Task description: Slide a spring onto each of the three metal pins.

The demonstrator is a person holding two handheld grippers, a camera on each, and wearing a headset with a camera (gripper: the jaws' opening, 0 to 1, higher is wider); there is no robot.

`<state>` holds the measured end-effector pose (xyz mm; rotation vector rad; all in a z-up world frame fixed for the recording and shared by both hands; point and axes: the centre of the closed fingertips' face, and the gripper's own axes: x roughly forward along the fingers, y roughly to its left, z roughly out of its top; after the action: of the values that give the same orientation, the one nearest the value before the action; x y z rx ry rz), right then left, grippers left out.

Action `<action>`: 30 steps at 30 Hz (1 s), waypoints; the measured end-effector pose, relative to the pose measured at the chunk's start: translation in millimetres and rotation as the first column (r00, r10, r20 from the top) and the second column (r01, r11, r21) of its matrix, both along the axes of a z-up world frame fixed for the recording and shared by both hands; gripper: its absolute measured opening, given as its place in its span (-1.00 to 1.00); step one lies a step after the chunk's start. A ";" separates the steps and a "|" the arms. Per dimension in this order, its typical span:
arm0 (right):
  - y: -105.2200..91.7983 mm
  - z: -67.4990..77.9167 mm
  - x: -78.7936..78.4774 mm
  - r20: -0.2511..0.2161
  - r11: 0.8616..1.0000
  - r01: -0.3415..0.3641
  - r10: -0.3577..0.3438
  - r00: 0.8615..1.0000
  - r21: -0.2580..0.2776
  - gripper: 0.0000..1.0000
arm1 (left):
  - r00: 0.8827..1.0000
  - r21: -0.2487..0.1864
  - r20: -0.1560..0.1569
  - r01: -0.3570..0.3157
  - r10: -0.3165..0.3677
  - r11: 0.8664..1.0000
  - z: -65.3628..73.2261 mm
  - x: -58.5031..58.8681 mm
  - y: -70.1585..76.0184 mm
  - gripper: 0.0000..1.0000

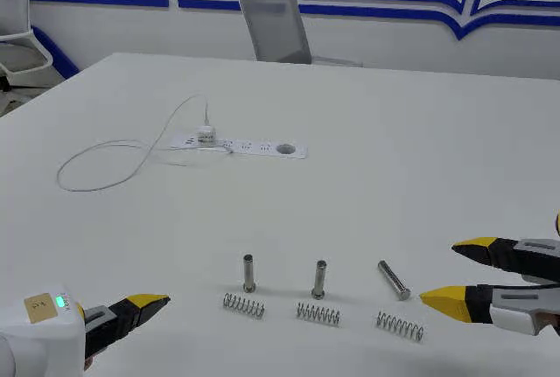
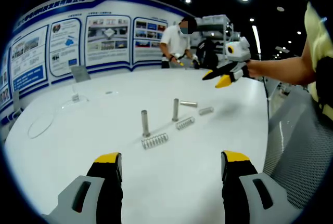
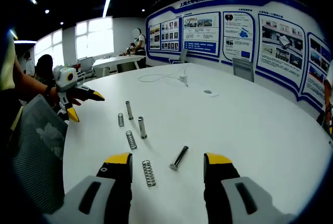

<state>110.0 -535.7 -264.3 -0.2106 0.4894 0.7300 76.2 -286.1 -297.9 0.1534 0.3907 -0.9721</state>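
Three metal pins stand in a row on the white table: the left pin (image 1: 248, 273) and the middle pin (image 1: 319, 279) are upright, and the right pin (image 1: 394, 280) lies flat. A loose spring lies in front of each: the left spring (image 1: 243, 305), the middle spring (image 1: 318, 313) and the right spring (image 1: 400, 325). My left gripper (image 1: 149, 303) (image 2: 171, 157) is open and empty, left of the row. My right gripper (image 1: 448, 272) (image 3: 169, 159) is open and empty, just right of the lying pin (image 3: 179, 157) and its spring (image 3: 149, 172).
A white power strip (image 1: 241, 144) with a looping white cable (image 1: 114, 163) lies mid-table, beyond the pins. A grey chair (image 1: 276, 25) stands at the far edge. A person (image 2: 174, 42) stands in the room behind the table.
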 end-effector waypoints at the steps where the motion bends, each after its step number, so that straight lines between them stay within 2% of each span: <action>1: 0.3 -0.8 1.5 -0.002 1.000 0.000 0.000 1.000 -0.003 0.12 | 1.000 0.000 0.000 -0.001 0.001 1.000 0.3 0.2 0.1 0.59; 15: 4.8 -15.3 22.4 -0.051 0.999 0.012 -0.014 0.999 -0.033 0.08 | 1.000 0.001 0.006 -0.004 0.004 1.000 2.6 0.4 -0.1 0.58; 30: 4.4 -28.5 45.8 -0.090 0.995 0.067 -0.074 0.993 -0.071 -0.05 | 1.000 0.004 0.003 0.000 0.000 1.000 2.1 -0.2 -1.2 0.57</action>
<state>155.7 -531.3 -292.9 -0.2229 0.6080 0.6567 75.9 -287.2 -295.7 0.1581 0.3895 -0.9711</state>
